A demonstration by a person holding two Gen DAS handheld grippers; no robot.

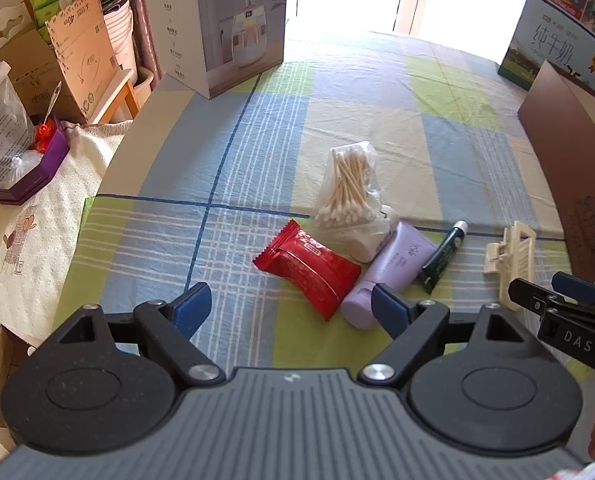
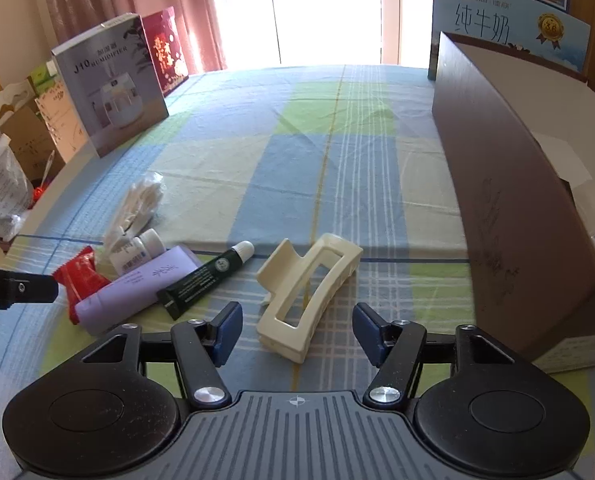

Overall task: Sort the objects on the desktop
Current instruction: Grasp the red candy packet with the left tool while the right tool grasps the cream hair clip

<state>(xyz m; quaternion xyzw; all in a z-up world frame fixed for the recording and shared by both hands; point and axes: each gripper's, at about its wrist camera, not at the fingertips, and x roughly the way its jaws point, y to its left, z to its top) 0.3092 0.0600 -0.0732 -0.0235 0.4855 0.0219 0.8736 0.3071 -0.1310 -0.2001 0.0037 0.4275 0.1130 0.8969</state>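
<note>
Checked cloth in blue, green and cream covers the surface (image 2: 297,152). A small bunch of things lies near the front. A red packet (image 1: 307,268) is on the left. A purple tube (image 1: 389,268) lies just beside it, touching it. Behind them sits a clear bag of cotton swabs (image 1: 347,184), and a small white bottle (image 2: 137,252) leans under the bag. A dark green tube (image 1: 443,256) with a white cap lies to the right of the purple one. Further right is a cream hair clip (image 2: 305,296), a bit apart from the tubes.

The left gripper (image 1: 291,312) hangs over the near end of the red packet and the purple tube. Its fingers (image 1: 191,306) are spread wide and pinch nothing.

The right gripper (image 2: 297,332) is low over the hair clip. Its fingers (image 2: 229,330) are spread, one on each side of the clip's near end, not touching it.

A brown box (image 2: 509,216) stands open on the right. A humidifier box (image 1: 241,20) stands far left.
</note>
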